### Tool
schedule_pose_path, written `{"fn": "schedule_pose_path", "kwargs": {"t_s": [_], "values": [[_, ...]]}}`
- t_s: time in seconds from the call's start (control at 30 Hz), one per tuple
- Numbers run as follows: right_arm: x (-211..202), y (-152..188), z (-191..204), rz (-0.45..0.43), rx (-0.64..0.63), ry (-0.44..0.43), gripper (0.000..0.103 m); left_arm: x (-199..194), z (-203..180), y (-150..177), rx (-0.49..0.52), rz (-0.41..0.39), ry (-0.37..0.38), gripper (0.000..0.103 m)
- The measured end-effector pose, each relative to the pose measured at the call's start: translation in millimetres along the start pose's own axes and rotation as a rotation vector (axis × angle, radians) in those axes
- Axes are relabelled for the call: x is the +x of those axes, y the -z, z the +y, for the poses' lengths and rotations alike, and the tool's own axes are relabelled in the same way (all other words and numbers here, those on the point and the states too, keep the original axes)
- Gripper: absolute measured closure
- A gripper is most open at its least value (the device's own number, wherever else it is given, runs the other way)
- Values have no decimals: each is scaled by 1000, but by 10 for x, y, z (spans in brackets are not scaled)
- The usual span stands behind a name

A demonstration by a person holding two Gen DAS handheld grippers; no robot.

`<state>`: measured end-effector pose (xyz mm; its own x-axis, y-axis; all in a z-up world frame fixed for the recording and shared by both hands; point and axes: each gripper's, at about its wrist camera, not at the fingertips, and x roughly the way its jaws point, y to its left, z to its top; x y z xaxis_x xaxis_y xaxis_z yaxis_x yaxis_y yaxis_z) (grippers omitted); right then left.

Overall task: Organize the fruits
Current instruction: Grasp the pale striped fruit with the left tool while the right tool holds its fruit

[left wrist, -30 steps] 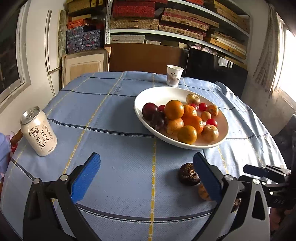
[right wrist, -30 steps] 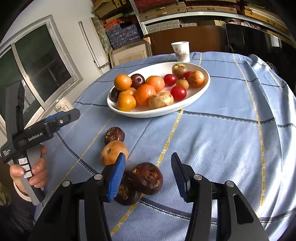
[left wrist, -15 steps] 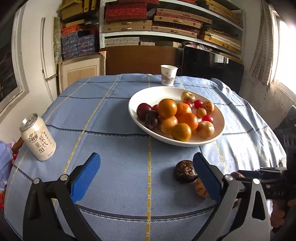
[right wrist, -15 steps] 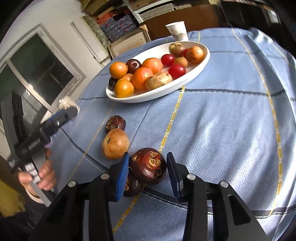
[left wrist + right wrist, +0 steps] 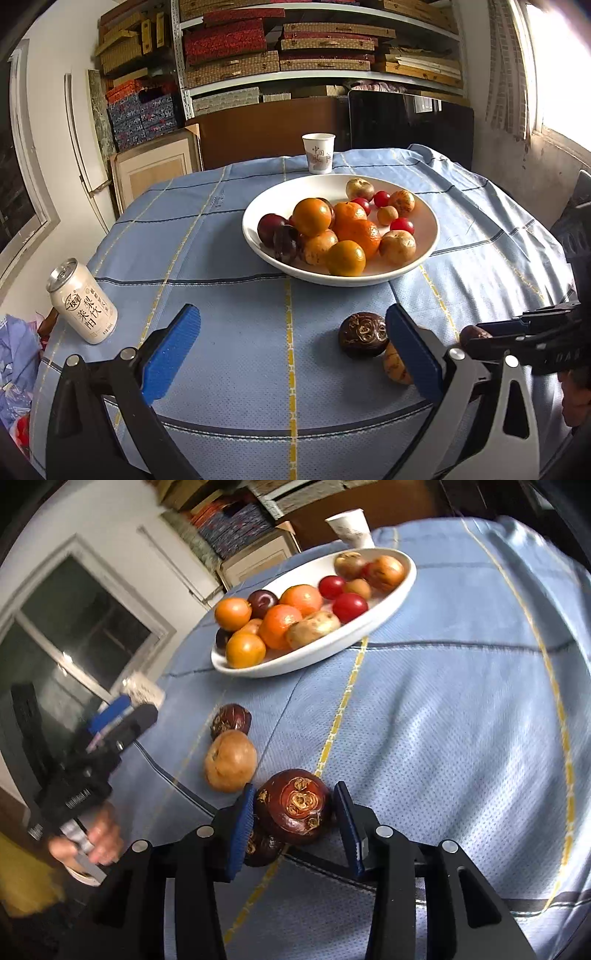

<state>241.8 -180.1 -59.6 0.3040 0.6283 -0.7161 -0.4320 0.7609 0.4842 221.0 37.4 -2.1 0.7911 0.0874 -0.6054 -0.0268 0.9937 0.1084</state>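
Between right gripper [image 5: 293, 816] jaws | dark fruit [image 5: 293, 806] clenched | left gripper [image 5: 291, 354] jaws released

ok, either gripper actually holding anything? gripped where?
Right gripper: shut on the dark brown fruit, pads on its two opposite sides. Left gripper: open, nothing between the pads.

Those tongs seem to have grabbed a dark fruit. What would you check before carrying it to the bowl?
1. Right tongs, which just closed, pinch dark fruit on both sides: ok.
2. Fruit clear of the cloth: cannot tell.
3. Second dark fruit underneath not caught too: cannot tell.
4. Bowl has a free spot: ok, far side.
5. Left tongs open, out of the path: ok.
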Motion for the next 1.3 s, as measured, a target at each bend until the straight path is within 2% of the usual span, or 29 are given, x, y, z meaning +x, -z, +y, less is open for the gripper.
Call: {"fn": "schedule_pose_path", "kwargs": {"t_s": [0.1, 0.2, 0.3, 0.37, 0.43, 0.47, 0.6, 0.83, 0.93, 0.97, 1.07, 1.3], "values": [[-7, -8, -48, 4, 28, -22, 60, -3, 6, 0, -4, 3, 6, 5], [-57, -25, -203, -7, 130, -88, 61, -7, 8, 2, -8, 8, 41, 5], [-163, -26, -280, -59, 152, -56, 61, -43, -93, 27, 30, 10, 130, 5], [-187, -50, -302, -75, 160, -45, 61, -76, -214, 56, 85, -2, 165, 5], [-181, -55, -313, -70, 172, -50, 61, -111, -373, 105, 157, -15, 193, 14], [-174, -50, -311, -65, 173, -44, 61, -115, -451, 131, 191, -11, 208, 24], [-165, -37, -302, -61, 159, -26, 61, -44, -571, 198, 229, 37, 265, 44], [-169, -32, -310, -62, 159, -18, 61, 78, -569, 219, 199, 104, 325, 47], [-169, -34, -311, -62, 160, -16, 61, 147, -567, 239, 191, 143, 358, 56], [-168, -34, -312, -62, 162, -18, 61, 171, -563, 245, 190, 154, 366, 62], [-175, -32, -307, -64, 162, -20, 61, 238, -562, 259, 182, 184, 369, 63], [-177, -24, -293, -63, 157, -20, 61, 298, -518, 264, 159, 201, 368, 63]]}}
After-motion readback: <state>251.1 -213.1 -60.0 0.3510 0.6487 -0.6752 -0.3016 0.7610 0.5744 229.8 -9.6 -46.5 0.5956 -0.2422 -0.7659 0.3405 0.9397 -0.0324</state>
